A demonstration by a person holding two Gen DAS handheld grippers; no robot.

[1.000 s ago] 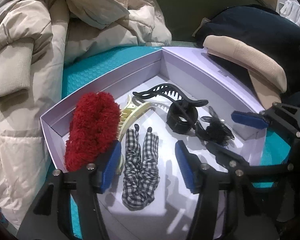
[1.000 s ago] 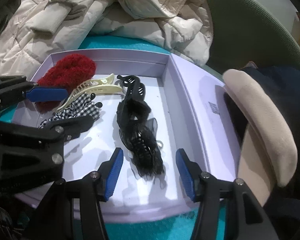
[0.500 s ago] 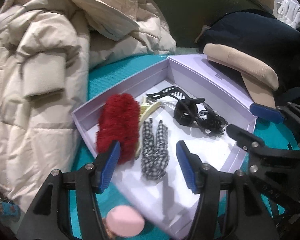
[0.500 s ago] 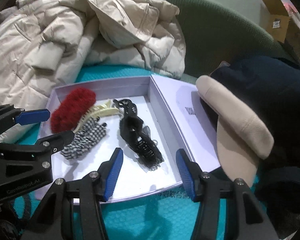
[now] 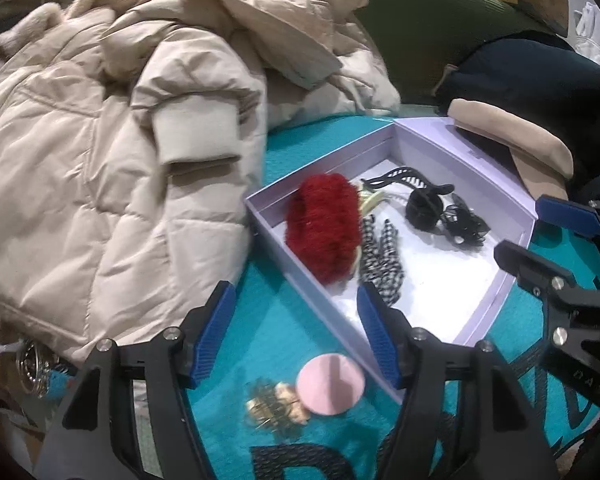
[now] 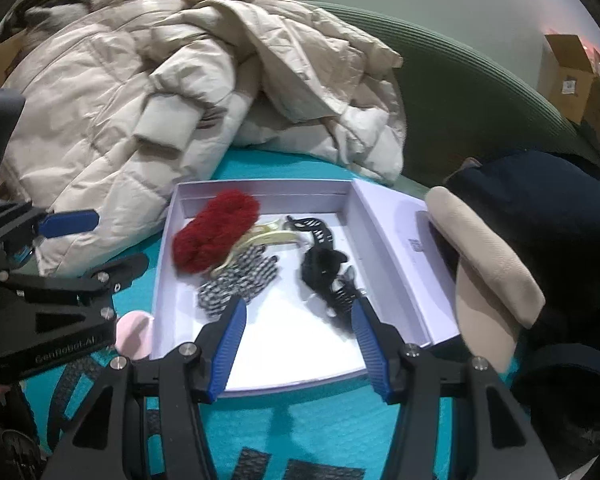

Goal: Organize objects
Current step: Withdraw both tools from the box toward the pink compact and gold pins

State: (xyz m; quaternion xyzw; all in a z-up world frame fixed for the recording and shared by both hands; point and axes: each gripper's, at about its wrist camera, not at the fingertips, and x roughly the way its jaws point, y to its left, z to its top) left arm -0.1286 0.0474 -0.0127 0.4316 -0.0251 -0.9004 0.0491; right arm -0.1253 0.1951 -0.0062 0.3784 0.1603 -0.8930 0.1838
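A lilac box [image 5: 496, 304] [image 6: 392, 256] on the teal mat holds a fluffy red scrunchie [image 5: 324, 228] [image 6: 214, 236], a checked scrunchie [image 5: 380, 260] [image 6: 238, 282], a cream claw clip [image 6: 268, 238] and black hair clips [image 5: 440, 210] [image 6: 326, 270]. Outside the box's near corner lie a pink round puff [image 5: 330, 388] [image 6: 134, 330] and a small gold hair ornament [image 5: 276, 402]. My left gripper [image 5: 296, 332] is open and empty above the mat, left of the box. My right gripper [image 6: 298, 344] is open and empty over the box's near edge.
A cream puffer jacket [image 5: 100, 160] [image 6: 160, 92] is heaped left and behind the box. A beige cap [image 5: 520, 148] [image 6: 488, 256] and dark clothing [image 6: 548, 208] lie to the right. A green seat back [image 6: 460, 92] rises behind. A wristwatch [image 5: 32, 364] lies at far left.
Both grippers have pulled back and up from the box, still open. The left one has swung left, bringing the pink puff and gold ornament into view.
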